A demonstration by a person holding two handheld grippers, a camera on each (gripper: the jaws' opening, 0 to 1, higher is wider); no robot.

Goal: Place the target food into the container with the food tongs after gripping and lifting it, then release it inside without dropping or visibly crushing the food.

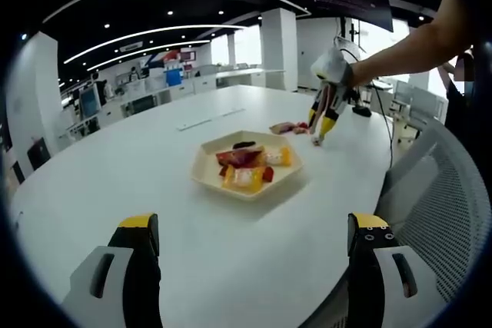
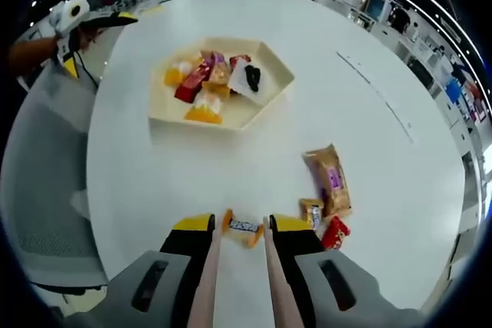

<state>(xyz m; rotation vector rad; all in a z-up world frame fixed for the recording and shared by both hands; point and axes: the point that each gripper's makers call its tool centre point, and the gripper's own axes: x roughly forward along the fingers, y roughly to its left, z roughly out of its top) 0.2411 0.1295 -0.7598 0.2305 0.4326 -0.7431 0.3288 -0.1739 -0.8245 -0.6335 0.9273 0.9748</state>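
**Tongs over an orange-wrapped sweet, tray well apart**

Nearest the lens in the right gripper view, the right gripper [image 2: 241, 230] points down at the white table [image 2: 254, 151], its yellow-tipped jaws carrying the pale arms of the food tongs [image 2: 204, 297]. Between those arms lies a small sweet [image 2: 244, 226] in an orange wrapper with a dark band. The arms stand just either side of it — whether they already pinch it cannot be told.

Going by size: the table runs out to a curved edge, and a grey mesh chair [image 2: 46, 190] sits beside it, partly cut off by the view's edge. A cream hexagonal tray [image 2: 273, 86] rests near the middle of the table, well apart from the sweet, holding a heap of wrapped snacks in red, orange, yellow and white, plus one dark piece; the wrappers are too small to read. Just right of the gripper lie a tan packet [image 2: 329, 178], a small brown packet [image 2: 311, 211] and a red one [image 2: 336, 231], the last partly hidden behind the jaw.

The left gripper [image 1: 254, 240] hovers over bare table short of the tray, jaws wide apart with nothing between them. Its view shows the right gripper held in a person's hand beyond the tray, tips down at the table — the sweet there is too small to make out.
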